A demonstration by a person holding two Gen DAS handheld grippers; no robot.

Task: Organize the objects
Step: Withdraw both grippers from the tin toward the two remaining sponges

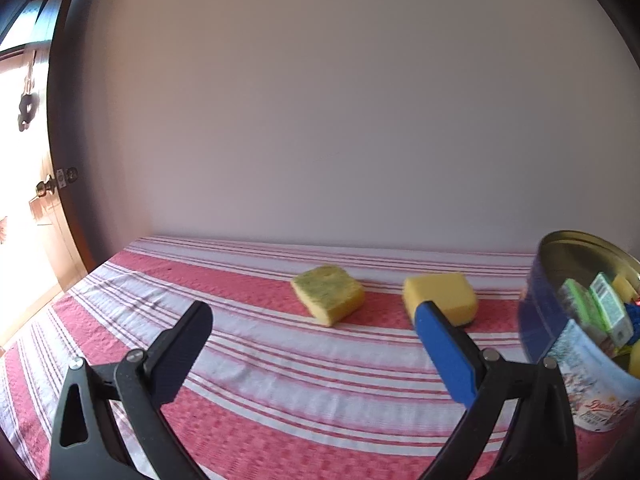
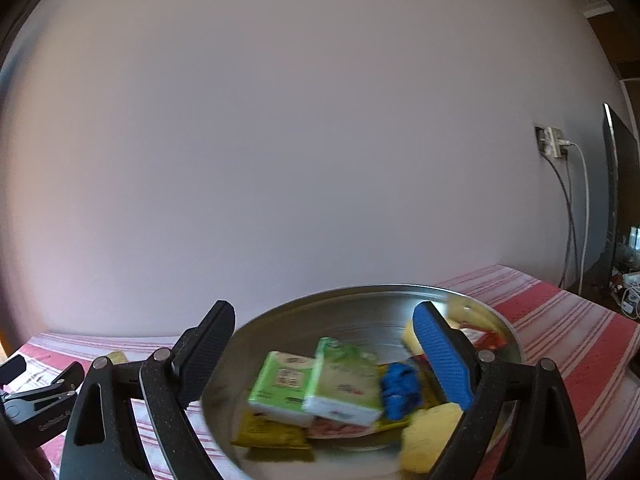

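A plain pale wall (image 1: 340, 100) fills most of both views; below it runs the surface (image 1: 280, 380), covered by a red-and-white striped cloth. At the right edge of the left wrist view stands a round blue tin (image 1: 560, 344), open at the top and tilted in the picture (the fisheye may account for that); the right wrist view looks straight into its metal interior (image 2: 360, 312). The left gripper (image 1: 316, 316) hangs above the cloth with its jaws wide and nothing between them; the right gripper (image 2: 324, 320) is likewise spread wide, held over the tin's mouth and gripping nothing. Inside the tin lie two green-and-white tissue packs (image 2: 280, 388), a yellow packet (image 2: 272, 436), a crumpled blue thing (image 2: 400, 390) and a yellow sponge (image 2: 428, 436). Two more sponges sit on the cloth left of the tin, near each other but apart: a plain yellow one (image 1: 448, 292) and one with its green scouring face up (image 1: 328, 294).
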